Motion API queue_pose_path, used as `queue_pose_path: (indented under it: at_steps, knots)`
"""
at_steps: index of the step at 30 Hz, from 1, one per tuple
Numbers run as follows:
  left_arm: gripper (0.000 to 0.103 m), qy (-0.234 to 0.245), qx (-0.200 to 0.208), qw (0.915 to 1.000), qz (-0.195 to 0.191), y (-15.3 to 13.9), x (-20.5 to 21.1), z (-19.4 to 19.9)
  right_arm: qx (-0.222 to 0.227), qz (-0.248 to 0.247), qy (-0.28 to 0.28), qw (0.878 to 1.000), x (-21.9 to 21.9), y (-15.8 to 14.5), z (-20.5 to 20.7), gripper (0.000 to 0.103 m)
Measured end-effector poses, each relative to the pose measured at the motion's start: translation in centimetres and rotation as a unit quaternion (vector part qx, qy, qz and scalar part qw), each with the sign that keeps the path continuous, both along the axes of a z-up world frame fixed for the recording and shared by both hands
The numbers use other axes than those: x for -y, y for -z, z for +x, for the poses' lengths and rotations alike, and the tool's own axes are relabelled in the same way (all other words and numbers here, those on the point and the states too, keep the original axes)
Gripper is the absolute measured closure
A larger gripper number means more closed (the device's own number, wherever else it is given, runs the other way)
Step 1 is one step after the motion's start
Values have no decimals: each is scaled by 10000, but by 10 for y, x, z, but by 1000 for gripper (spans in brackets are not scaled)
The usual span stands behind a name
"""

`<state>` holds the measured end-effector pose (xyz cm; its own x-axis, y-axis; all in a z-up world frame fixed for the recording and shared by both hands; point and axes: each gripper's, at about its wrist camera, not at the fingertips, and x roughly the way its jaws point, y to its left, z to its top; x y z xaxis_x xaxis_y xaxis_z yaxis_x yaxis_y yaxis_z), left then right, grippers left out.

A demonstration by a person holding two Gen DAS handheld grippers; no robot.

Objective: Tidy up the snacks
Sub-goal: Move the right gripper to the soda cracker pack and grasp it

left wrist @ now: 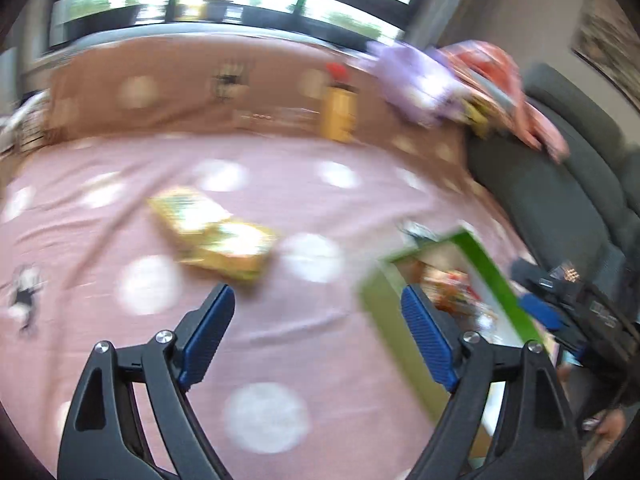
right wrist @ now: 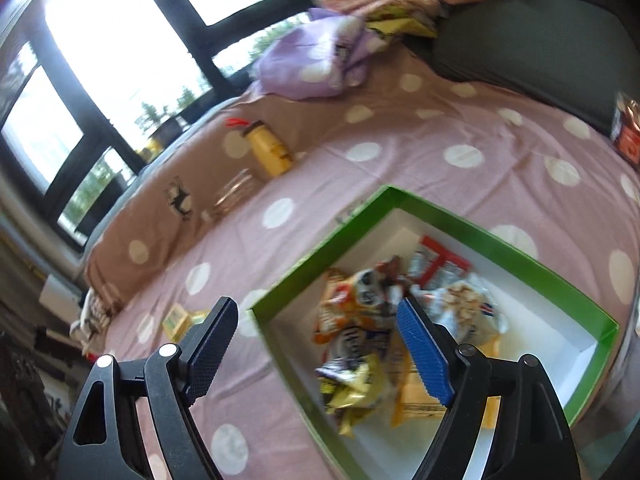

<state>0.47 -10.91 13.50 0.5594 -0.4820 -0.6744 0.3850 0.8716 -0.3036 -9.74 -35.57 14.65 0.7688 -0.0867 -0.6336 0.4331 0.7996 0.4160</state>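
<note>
Left gripper (left wrist: 316,316): jaws apart, nothing between them, over the pink dotted bedsheet (left wrist: 304,208).
Yellow packets (left wrist: 212,236): on the sheet, ahead.
Green box (right wrist: 436,216): on the bed, snack bags (right wrist: 360,320) inside.
Right gripper (right wrist: 316,320): jaws apart, empty, above the box's near corner.

The whole left wrist view smears with motion, so the yellow snack packets (left wrist: 214,236) on the pink spotted bedspread (left wrist: 304,344) show no readable print. The green box (left wrist: 496,276) runs behind a gripper finger and off the frame's lower right. In the right wrist view, the heaped snack bags (right wrist: 360,320) blur together, their labels illegible. A red packet (right wrist: 628,132) is clipped by the right edge.
</note>
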Motion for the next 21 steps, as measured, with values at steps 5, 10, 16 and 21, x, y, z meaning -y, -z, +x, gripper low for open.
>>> queue_pose_path:
  at_steps: [5,10,16,21]
  knots:
    - [14,-984,-208,9949,-10,15,-73,7,32,-361,-733,9967,-51,-11,26,16]
    - [7,-1565,-389,9860,-416,52,-127,10,-284,-734,-1730,9818,-112,-12,80,16]
    - [8,-2023,-1191,9701,-616,97,-149,30,-1027,-1673,-2774,9405,-191,17,177,16]
    - [8,-2242,-1248,9660,-318,102,-150,34,-1653,-2332,-3287,9002,-222,64,244,16]
